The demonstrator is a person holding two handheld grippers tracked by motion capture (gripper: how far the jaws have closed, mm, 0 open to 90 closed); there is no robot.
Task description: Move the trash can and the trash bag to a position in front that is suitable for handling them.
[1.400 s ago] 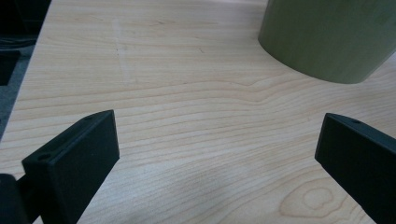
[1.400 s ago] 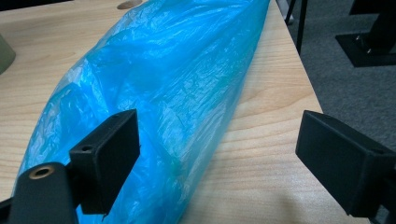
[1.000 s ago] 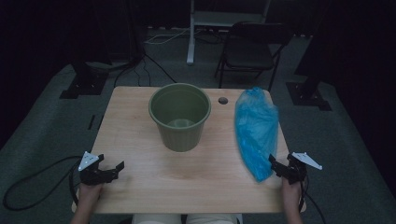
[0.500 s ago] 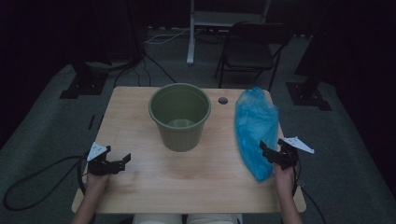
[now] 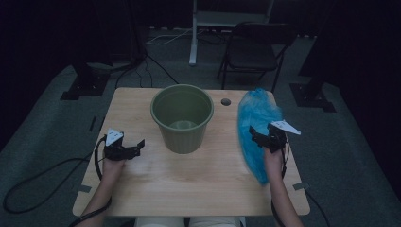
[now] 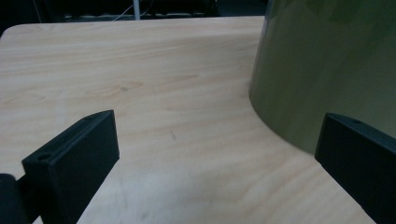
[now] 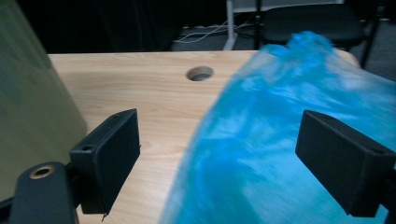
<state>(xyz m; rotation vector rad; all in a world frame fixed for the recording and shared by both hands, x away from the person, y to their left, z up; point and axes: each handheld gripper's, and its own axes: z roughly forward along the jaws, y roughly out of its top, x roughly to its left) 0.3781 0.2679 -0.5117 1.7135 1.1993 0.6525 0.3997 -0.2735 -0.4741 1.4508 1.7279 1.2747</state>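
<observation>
A green bucket (image 5: pixel 182 117) stands upright near the middle of the wooden tabletop (image 5: pixel 189 179), its mouth open to the high view and its inside bare. To its right lies a crumpled blue plastic bag (image 5: pixel 255 127), stretched from the far edge of the tabletop toward the near right side, well apart from the bucket. A small round hole (image 5: pixel 225 101) in the tabletop sits between the bucket's rim and the far end of the bag.

The right claw (image 5: pixel 261 137) hovers over the middle of the bag, its jaws spread wide and pointing toward the bucket side. In the right gripper view the right claw's jaws stand well apart with the blue bag (image 7: pixel 289 140) between them and under the right jaw; the bag looks blurred there, and I cannot tell whether either jaw touches it. The bucket's wall (image 7: pixel 32 107) shows at the left edge of that view, and the hole (image 7: pixel 200 73) beyond.

The left claw (image 5: pixel 135 147) is released too, held low over bare wood just left of the bucket. In the left gripper view the left claw's jaws are wide apart over bare tabletop (image 6: pixel 187 116), and the bucket's green wall (image 6: pixel 327 70) rises just past the right jaw, near but not gripped
</observation>
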